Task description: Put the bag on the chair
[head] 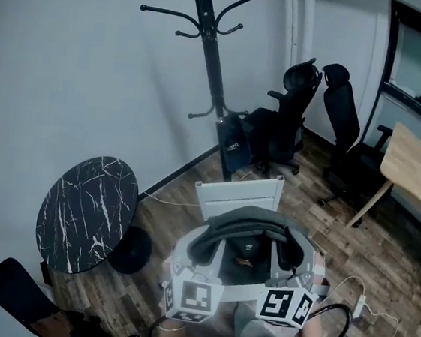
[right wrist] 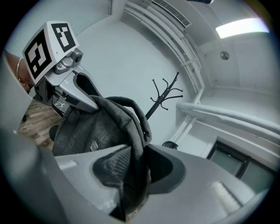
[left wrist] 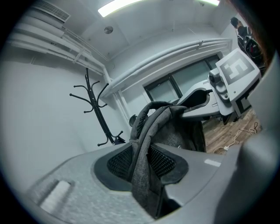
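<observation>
Head view shows the bag (head: 247, 242), a grey backpack, held up between your two grippers, near you and low in the scene. Check the left gripper (left wrist: 141, 164) in the left gripper view: its jaws are closed at a narrow gap on the left-hand strap (left wrist: 144, 138), with the meshed pads pressing the grey fabric from both sides. Check the right gripper (right wrist: 131, 168) in the right gripper view: its jaws are likewise clamped on the right-hand strap (right wrist: 133, 129), which runs up out of the pads and over the top of the bag. Both grippers sit side by side at the near edge of the bag, marker cubes facing up towards you.

Locate the white chair (head: 239, 194) directly beyond the bag; its slatted back stands just on the far side of the bag. You cannot tell from any view whether the bag's base rests on the seat.

Note the surroundings: a round black marble table (head: 85, 210) to the left, a black coat stand (head: 209, 50) against the far wall, two black office chairs (head: 287, 124) further right, and a wooden desk (head: 418, 169) at the right edge
</observation>
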A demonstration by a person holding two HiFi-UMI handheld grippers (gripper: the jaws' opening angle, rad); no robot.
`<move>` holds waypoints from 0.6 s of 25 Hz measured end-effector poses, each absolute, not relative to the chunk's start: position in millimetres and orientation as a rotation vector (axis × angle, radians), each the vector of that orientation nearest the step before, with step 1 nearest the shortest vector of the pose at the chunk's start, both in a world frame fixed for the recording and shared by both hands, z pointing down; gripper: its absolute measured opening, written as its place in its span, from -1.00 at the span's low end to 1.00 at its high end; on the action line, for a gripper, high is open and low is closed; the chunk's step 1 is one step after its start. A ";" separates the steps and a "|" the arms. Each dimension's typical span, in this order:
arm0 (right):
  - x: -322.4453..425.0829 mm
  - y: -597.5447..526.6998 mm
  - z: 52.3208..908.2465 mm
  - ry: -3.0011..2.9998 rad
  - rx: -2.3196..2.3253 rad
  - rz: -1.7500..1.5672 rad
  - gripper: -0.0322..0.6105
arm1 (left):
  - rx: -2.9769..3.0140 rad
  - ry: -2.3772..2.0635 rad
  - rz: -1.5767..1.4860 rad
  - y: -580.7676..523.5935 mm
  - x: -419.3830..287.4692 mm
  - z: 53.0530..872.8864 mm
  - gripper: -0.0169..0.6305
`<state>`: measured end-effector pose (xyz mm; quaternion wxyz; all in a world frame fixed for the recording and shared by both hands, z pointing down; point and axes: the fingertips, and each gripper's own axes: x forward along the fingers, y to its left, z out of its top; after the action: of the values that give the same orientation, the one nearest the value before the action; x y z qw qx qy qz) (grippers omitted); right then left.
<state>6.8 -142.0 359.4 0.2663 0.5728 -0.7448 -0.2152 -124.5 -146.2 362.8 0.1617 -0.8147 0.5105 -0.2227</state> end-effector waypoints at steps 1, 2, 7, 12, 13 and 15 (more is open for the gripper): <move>7.7 -146.7 360.8 -2.010 1.544 -0.577 -0.57 | -2.329 1.457 -0.641 -151.2 -123.9 364.3 -0.56; 8.4 -151.5 362.3 -2.010 1.541 -0.574 -0.57 | -2.332 1.456 -0.646 -156.2 -123.3 365.8 -0.56; 10.1 -176.3 370.6 -2.014 1.531 -0.565 -0.57 | -2.351 1.449 -0.660 -182.4 -120.9 373.8 -0.56; 12.0 -198.5 379.3 -2.008 1.514 -0.548 -0.57 | -2.364 1.458 -0.662 -204.6 -119.1 383.1 -0.56; 12.1 -202.6 381.1 -2.006 1.511 -0.547 -0.57 | -2.367 1.461 -0.661 -208.5 -119.1 385.0 -0.56; 13.2 -211.1 384.8 -2.000 1.504 -0.551 -0.57 | -2.373 1.466 -0.662 -216.2 -118.4 388.7 -0.56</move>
<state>13.2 -211.1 384.8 0.2856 0.5624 -0.7482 -0.2059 -118.4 -216.2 388.7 0.1368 -0.8200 0.5066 -0.2286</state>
